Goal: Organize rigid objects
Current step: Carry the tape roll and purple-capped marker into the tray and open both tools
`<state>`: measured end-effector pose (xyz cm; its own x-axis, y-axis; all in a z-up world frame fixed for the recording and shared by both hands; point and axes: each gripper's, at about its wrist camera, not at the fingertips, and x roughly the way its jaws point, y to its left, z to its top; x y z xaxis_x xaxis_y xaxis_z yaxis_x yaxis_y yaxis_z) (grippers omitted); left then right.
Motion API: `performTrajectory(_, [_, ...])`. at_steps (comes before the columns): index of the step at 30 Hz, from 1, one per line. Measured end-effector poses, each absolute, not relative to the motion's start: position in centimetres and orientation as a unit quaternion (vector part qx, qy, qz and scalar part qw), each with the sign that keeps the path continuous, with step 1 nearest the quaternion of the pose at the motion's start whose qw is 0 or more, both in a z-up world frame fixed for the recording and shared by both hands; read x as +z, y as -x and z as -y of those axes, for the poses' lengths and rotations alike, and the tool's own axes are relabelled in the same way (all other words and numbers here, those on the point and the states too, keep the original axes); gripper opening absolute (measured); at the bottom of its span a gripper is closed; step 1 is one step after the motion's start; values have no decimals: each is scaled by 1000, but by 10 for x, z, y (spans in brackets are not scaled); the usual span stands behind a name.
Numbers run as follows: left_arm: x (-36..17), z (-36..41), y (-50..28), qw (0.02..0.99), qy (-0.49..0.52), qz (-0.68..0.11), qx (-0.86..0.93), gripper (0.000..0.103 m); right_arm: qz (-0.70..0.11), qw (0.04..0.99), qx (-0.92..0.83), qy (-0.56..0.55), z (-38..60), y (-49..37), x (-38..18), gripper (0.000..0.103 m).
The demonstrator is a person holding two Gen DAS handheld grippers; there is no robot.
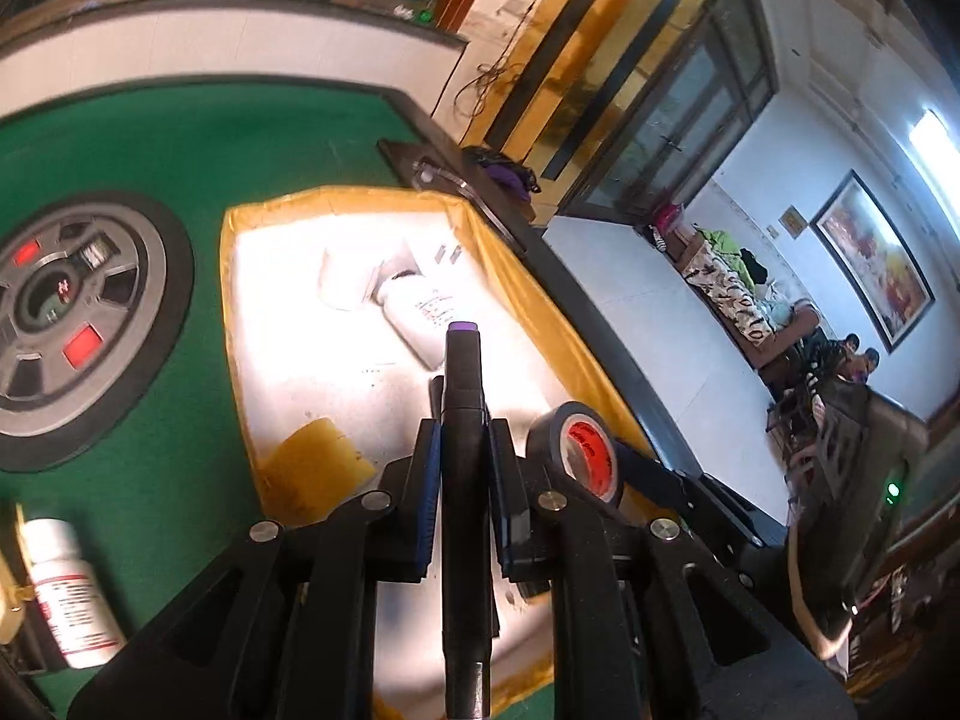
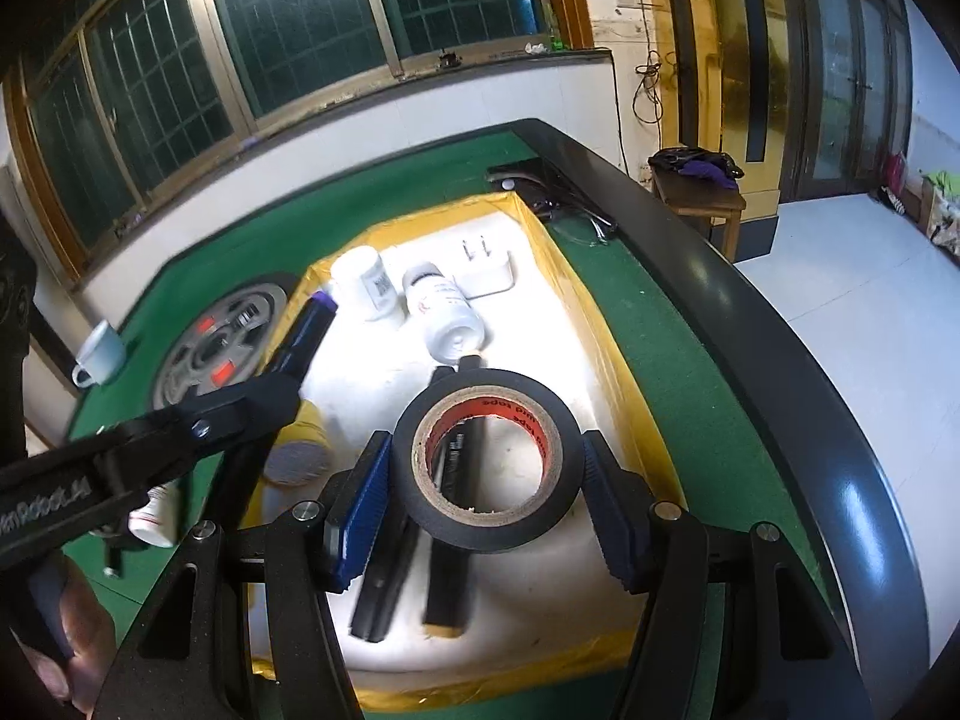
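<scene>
My left gripper (image 1: 462, 438) is shut on a black marker with a purple end (image 1: 462, 372), held over the white tray with yellow rim (image 1: 240, 324); the gripper and marker also show in the right wrist view (image 2: 300, 348). My right gripper (image 2: 486, 468) is shut on a roll of black tape (image 2: 486, 462), held above the tray (image 2: 624, 384); the tape also shows in the left wrist view (image 1: 585, 450). In the tray lie a white bottle (image 2: 447, 315), a white jar (image 2: 363, 282), a white plug adapter (image 2: 486, 276), two black markers (image 2: 390, 576) and a yellow roll (image 2: 300, 456).
The tray sits on a green table (image 2: 660, 348) with a dark raised edge (image 2: 780, 360). A wheel-shaped panel (image 1: 66, 312) is in the table's middle. A white pill bottle (image 1: 66, 594) lies on the green felt, a white cup (image 2: 102, 354) stands at the far left, and glasses (image 2: 582, 222) lie beyond the tray.
</scene>
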<state>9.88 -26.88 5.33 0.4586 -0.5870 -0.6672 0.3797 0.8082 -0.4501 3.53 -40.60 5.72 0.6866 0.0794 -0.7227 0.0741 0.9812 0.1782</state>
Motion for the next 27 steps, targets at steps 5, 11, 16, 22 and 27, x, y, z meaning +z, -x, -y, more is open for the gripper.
performTrajectory(5, [36, 273, -96, 838, 112, -453, -283, 12, -405, 911, 1, -81, 405, -37, 51, 56])
performTrajectory(11, [28, 271, -97, 838, 100, -458, -279, 12, -407, 912, -9, -54, 400, -36, 47, 56])
performTrajectory(16, [30, 268, -93, 839, 92, -458, -280, 12, -409, 911, -11, -47, 398, -36, 47, 57])
performTrajectory(22, [29, 269, -96, 830, 97, -466, -290, 14, -411, 910, -14, -43, 396, -35, 47, 57])
performTrajectory(27, [30, 268, -95, 825, 99, -472, -296, 14, -414, 910, -20, -20, 387, -36, 44, 57])
